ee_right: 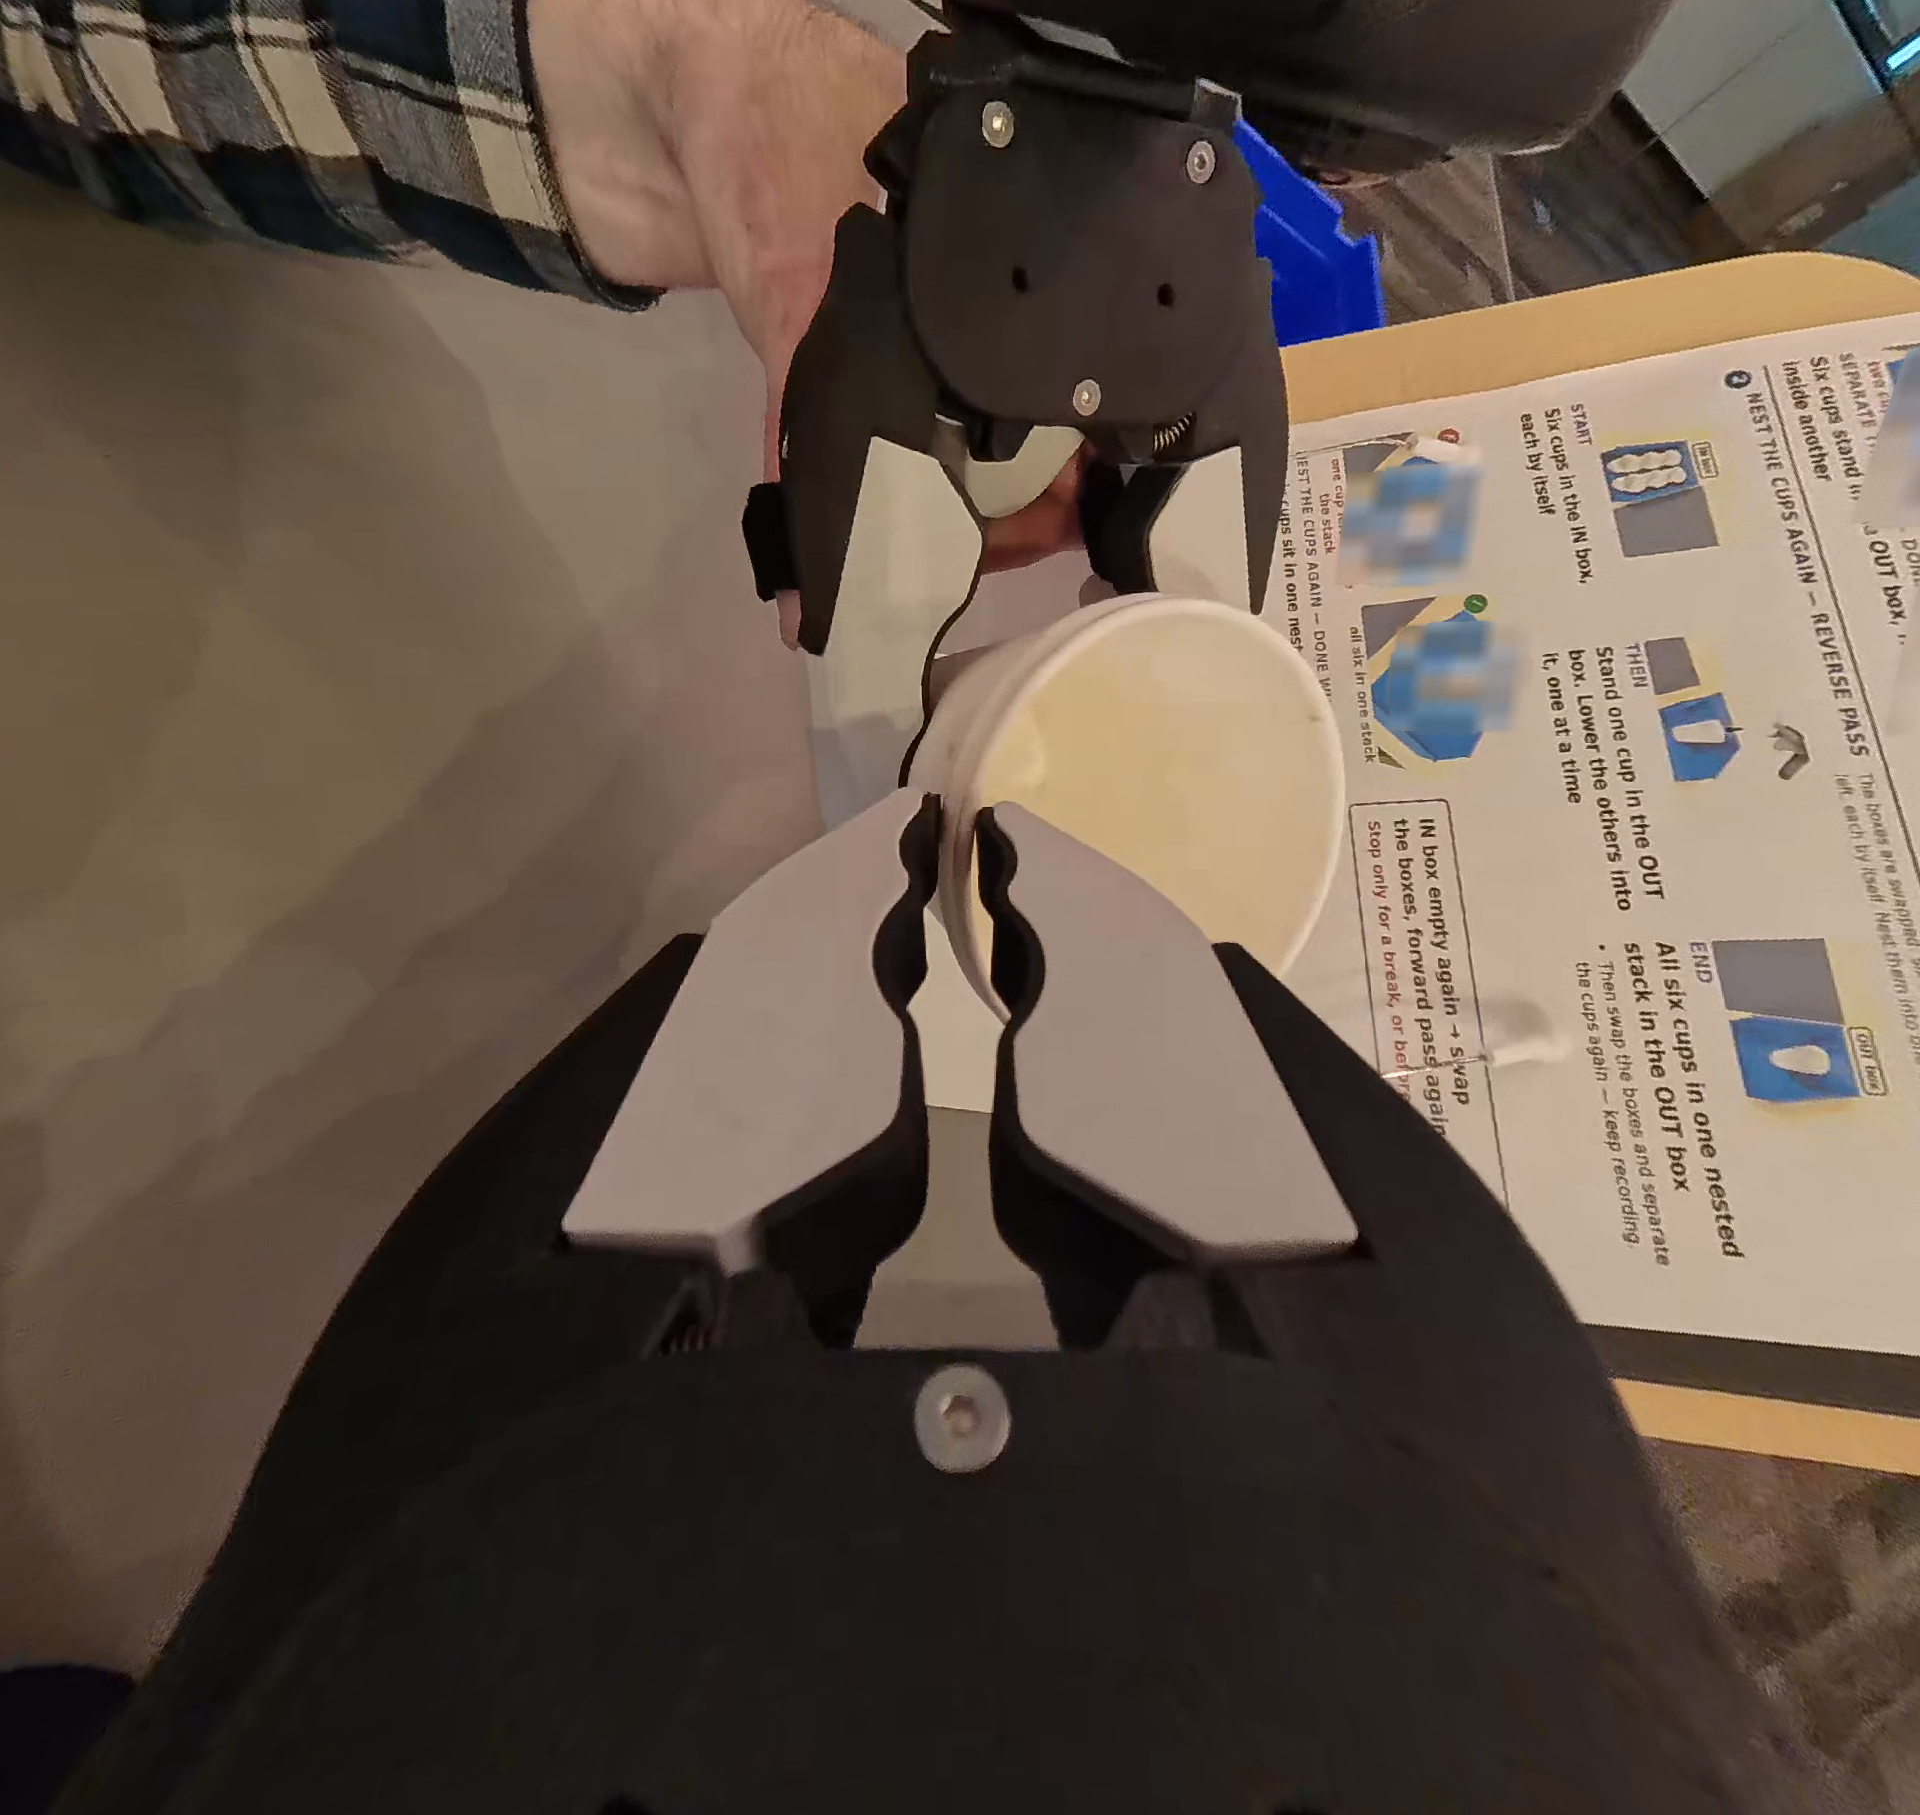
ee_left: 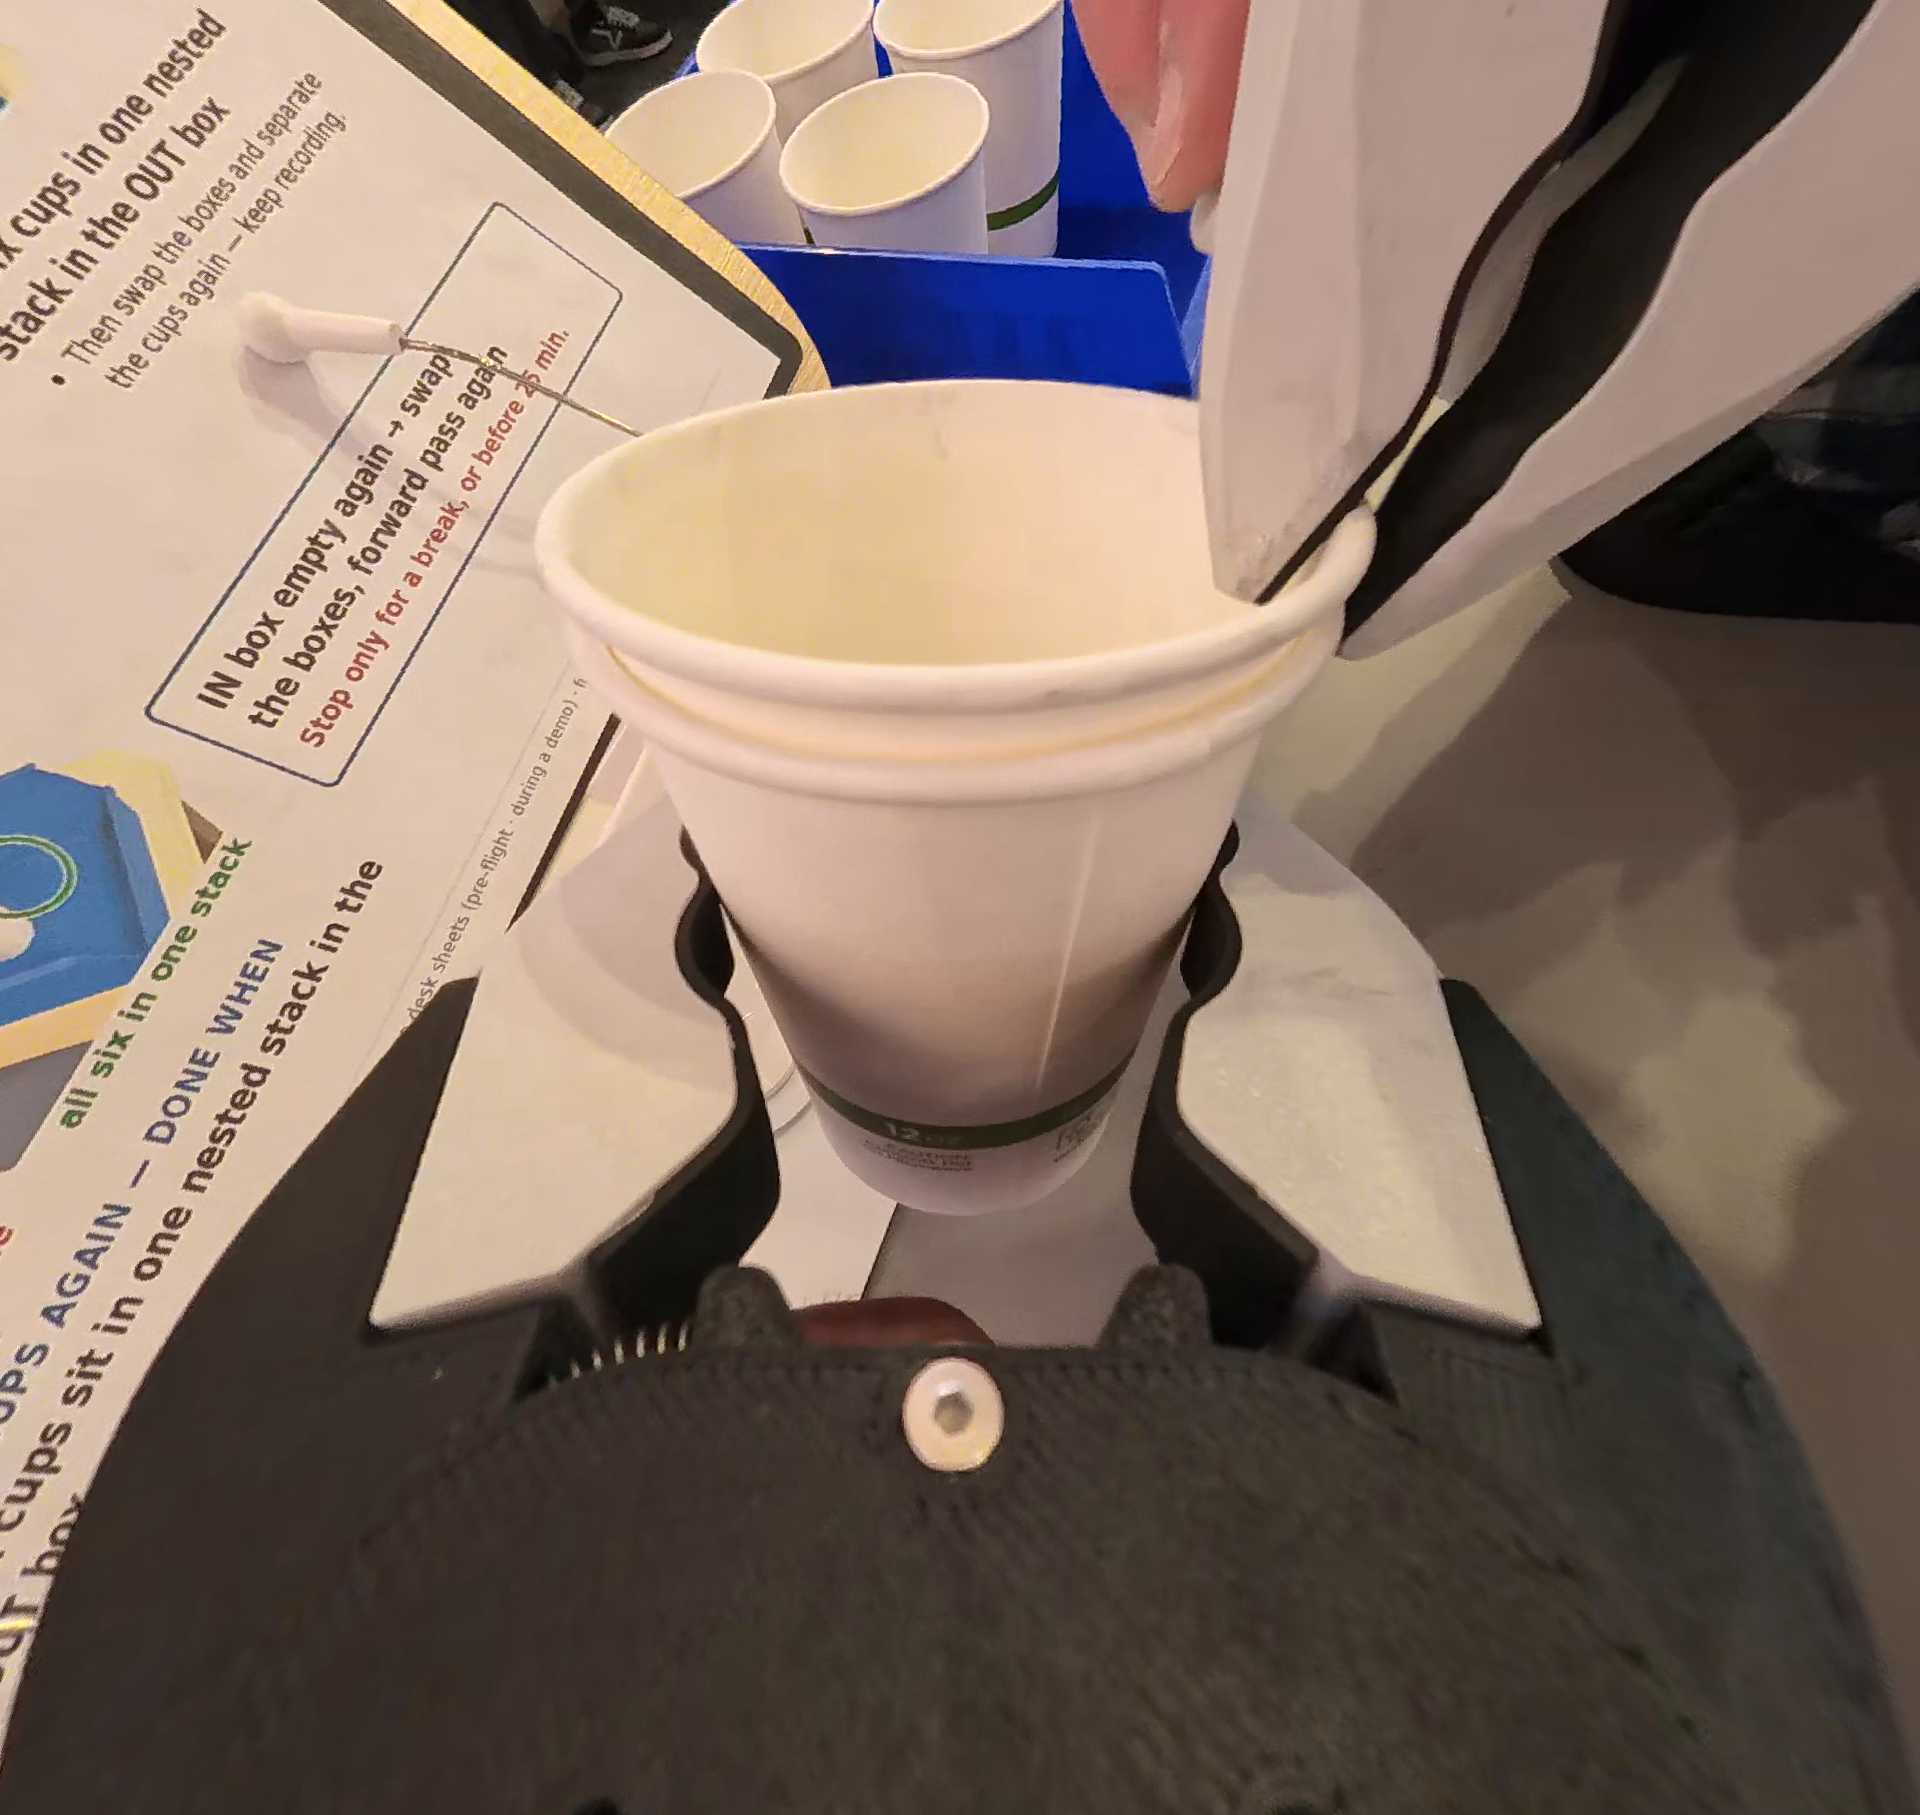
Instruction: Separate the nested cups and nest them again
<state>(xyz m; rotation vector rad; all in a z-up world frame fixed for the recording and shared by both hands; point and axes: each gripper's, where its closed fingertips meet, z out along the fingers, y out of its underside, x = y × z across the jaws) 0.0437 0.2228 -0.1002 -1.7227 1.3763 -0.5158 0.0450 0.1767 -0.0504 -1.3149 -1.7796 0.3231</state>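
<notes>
Bearing printed writing, instruction sheet (ee_left: 312, 394) beside nested cups (ee_left: 935, 726).

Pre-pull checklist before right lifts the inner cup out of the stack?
1. Right gripper clamped on the inner cup rim, one finger inside, one outside: ok.
2. Left gripper holding the outer cup wall: ok; its black fingers sit against both sides.
3. Right pinching the inner rim only, not both rims: cannot tell; the rims sit very close.
4. Rims already parted: ok on the left side, a thin gap shows.
5. Room in the blue bin: cannot tell; four loose cups stand in it.
</notes>
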